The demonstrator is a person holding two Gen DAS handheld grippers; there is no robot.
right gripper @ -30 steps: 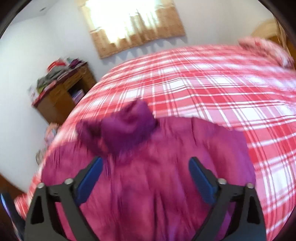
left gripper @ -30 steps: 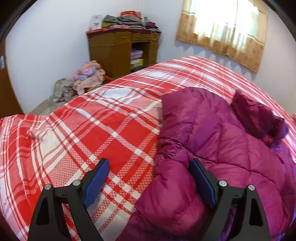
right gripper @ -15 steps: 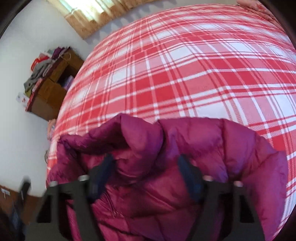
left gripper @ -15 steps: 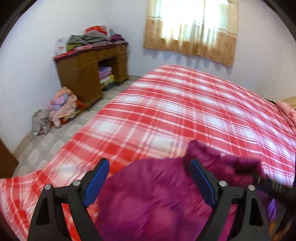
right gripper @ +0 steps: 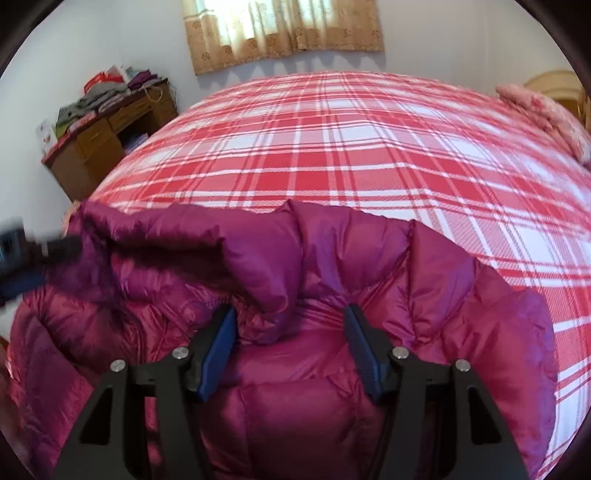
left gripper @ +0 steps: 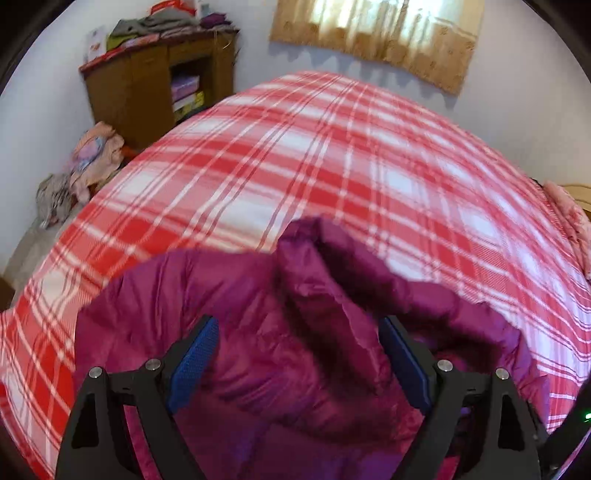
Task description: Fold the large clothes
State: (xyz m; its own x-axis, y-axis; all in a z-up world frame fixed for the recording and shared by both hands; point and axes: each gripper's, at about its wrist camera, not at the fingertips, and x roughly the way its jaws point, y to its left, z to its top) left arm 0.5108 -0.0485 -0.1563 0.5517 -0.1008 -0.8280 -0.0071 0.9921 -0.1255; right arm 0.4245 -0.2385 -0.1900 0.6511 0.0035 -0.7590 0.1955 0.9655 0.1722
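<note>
A puffy magenta jacket (right gripper: 325, 369) lies bunched at the near edge of the red-and-white plaid bed (right gripper: 332, 155). My right gripper (right gripper: 289, 310) is low over it, its jaws closing, and the blue pads press a thick fold of the quilted fabric from both sides. My left gripper (left gripper: 297, 325) hovers open and wide above the jacket (left gripper: 258, 295), whose raised hood or collar (left gripper: 332, 266) stands between and beyond the fingers without touching the pads. A dark blurred shape at the left edge of the right wrist view looks like the left gripper beside the jacket's far end.
A wooden desk (left gripper: 147, 85) piled with folded clothes stands against the back wall, with a heap of laundry (left gripper: 92, 155) on the floor beside it. A curtained window (right gripper: 280, 29) is behind the bed. Pink pillows (right gripper: 546, 110) lie at the right end.
The right gripper's jaws went from wide to narrowed on a jacket fold as it sank. The left gripper swung from the jacket's side to over its hood, still open.
</note>
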